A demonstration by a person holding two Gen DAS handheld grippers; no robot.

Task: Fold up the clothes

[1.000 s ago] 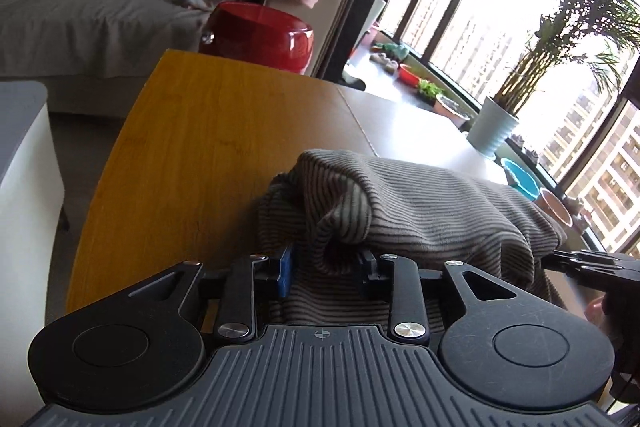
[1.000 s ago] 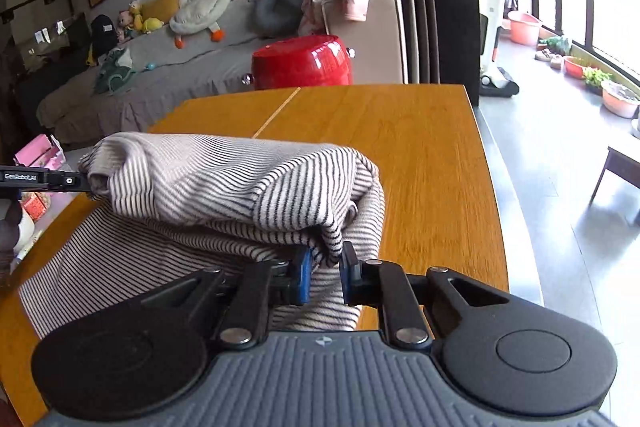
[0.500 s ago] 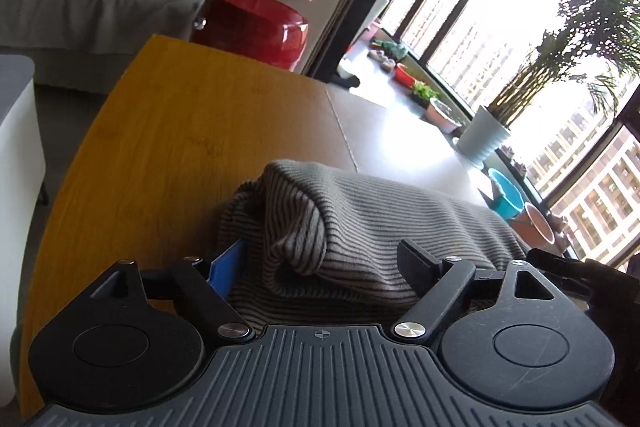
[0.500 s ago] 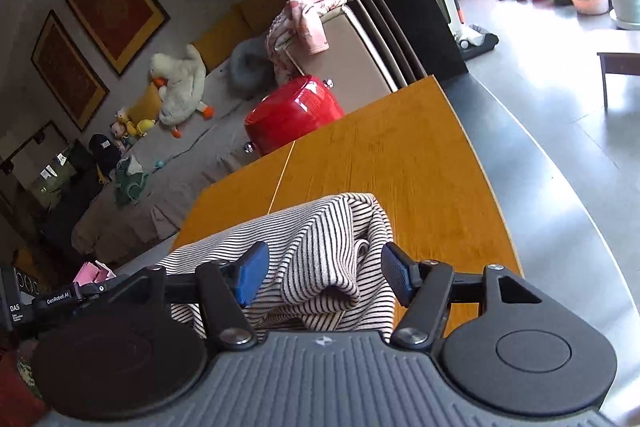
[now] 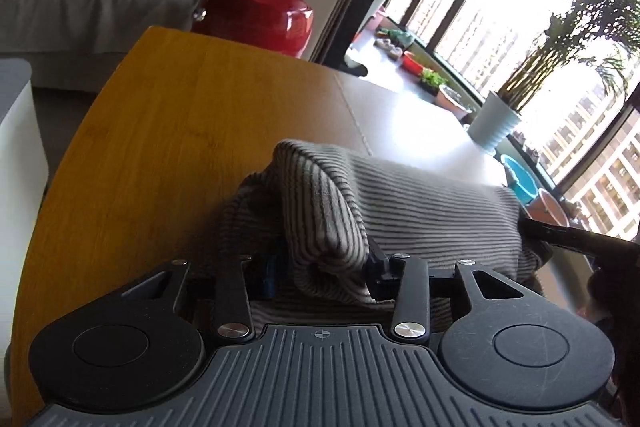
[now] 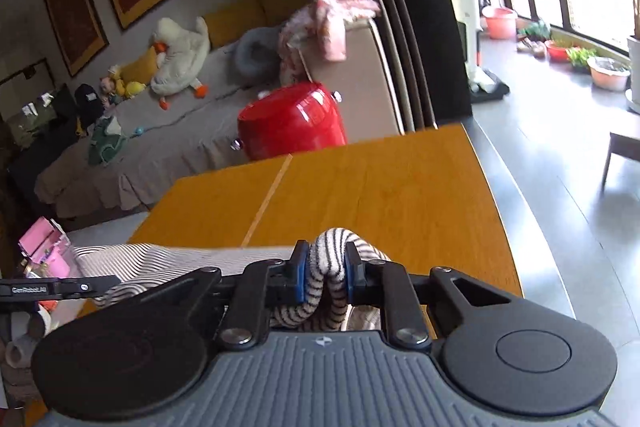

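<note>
The striped garment (image 5: pixel 400 203) is a soft, light knit, limp enough to sag wherever it is unsupported, so I judge it wants a hold at both ends of a fold, on bunched layers and not on a single edge, or it will slump out of shape. It lies on the wooden table (image 5: pixel 160 147), folded over into a thick roll directly ahead of both pairs of fingers.

The left gripper (image 5: pixel 322 273) is low and nearly level with the tabletop, pointing along it. Its fingers (image 5: pixel 378 277) are closed in on a hanging lobe of the roll's left end, the cloth filling the space between them and bulging above and ahead of the tips. To the right of that hold, the roll runs across to the other tool.

The right gripper (image 6: pixel 325 277) is tipped slightly downward, its body level. Its blue-padded fingers (image 6: pixel 301 277) pinch a tight loop of the striped knit that rises just above the tips, with more cloth hanging below them. Left of these fingers the fabric stretches flat towards the other tool.
</note>
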